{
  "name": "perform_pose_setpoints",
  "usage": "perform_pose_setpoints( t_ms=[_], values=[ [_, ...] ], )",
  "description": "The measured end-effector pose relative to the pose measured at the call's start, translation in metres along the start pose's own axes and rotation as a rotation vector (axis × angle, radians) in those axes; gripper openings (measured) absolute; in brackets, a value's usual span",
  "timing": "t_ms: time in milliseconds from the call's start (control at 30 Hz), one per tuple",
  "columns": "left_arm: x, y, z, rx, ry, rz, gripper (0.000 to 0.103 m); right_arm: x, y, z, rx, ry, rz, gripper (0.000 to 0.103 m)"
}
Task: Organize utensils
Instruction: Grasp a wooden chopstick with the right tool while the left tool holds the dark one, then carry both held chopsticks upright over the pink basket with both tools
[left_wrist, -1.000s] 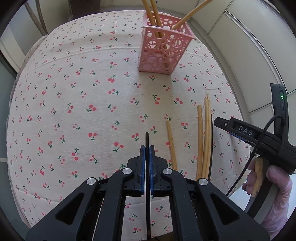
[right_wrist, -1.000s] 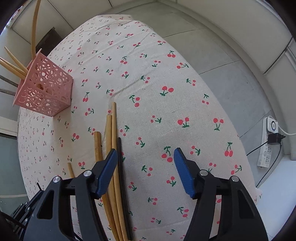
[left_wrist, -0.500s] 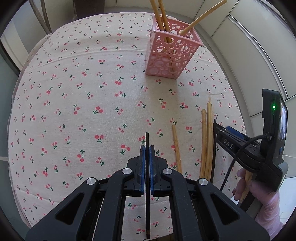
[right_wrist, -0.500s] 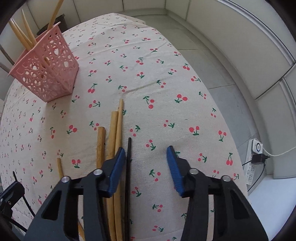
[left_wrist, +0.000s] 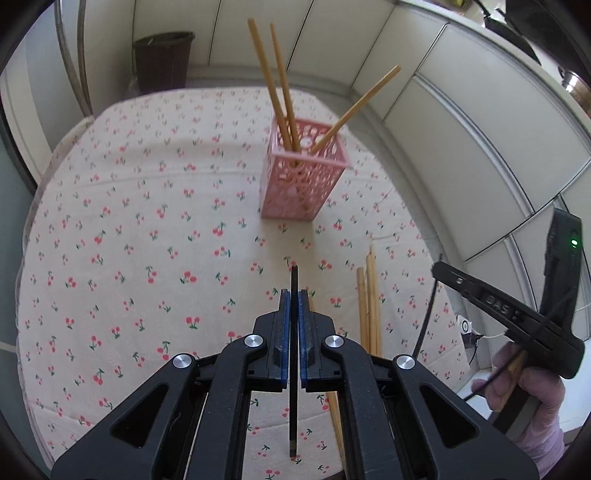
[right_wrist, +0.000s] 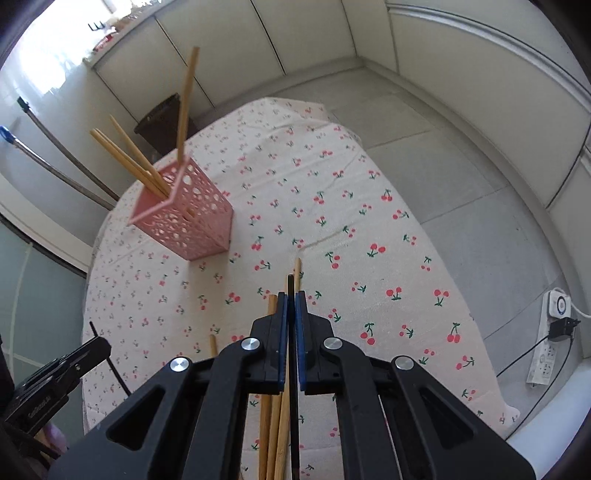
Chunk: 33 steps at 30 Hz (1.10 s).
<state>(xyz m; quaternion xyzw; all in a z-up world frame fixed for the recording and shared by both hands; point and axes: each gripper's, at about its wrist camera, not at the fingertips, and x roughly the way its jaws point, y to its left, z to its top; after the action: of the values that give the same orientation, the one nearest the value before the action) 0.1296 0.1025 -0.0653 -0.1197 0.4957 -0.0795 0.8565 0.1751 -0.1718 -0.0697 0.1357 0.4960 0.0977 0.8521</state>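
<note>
My left gripper (left_wrist: 294, 295) is shut on a black chopstick (left_wrist: 293, 417), held above the cherry-print tablecloth (left_wrist: 147, 221). In the right wrist view my right gripper (right_wrist: 290, 299) is shut on a second black chopstick (right_wrist: 291, 282), lifted off the cloth. Several wooden chopsticks (right_wrist: 272, 424) lie under and left of it; the same wooden chopsticks (left_wrist: 371, 295) show in the left view. A pink perforated basket (left_wrist: 303, 184) stands further back, with wooden chopsticks leaning in it. The pink basket (right_wrist: 184, 218) appears at the left in the right view.
A dark waste bin (left_wrist: 162, 59) stands beyond the table's far edge. Metal poles (right_wrist: 55, 162) lean at the left. A power strip (right_wrist: 550, 354) lies on the floor past the right table edge. A gloved hand (left_wrist: 528, 398) holds the right gripper's handle.
The right jaws closed on the black chopstick and raised it from the cloth. Both grippers rose and tipped upward, bringing the basket top and the room into view.
</note>
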Motion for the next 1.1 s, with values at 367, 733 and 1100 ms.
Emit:
perform_pose_setpoints(
  t_ms=[367, 733, 1100],
  values=[
    [-0.046, 0.001, 0.008, -0.019, -0.112, -0.016, 0.003, -0.081, -0.001, 0.014, -0.026, -0.178, 0.074, 0.004],
    [-0.086, -0.016, 0.051, -0.025, -0.232, -0.053, 0.003, -0.123, 0.01, 0.075, 0.044, -0.295, 0.179, 0.004],
    [-0.124, -0.028, 0.13, -0.066, -0.429, -0.057, 0.003, -0.147, 0.03, 0.129, 0.075, -0.416, 0.3, 0.004]
  ],
)
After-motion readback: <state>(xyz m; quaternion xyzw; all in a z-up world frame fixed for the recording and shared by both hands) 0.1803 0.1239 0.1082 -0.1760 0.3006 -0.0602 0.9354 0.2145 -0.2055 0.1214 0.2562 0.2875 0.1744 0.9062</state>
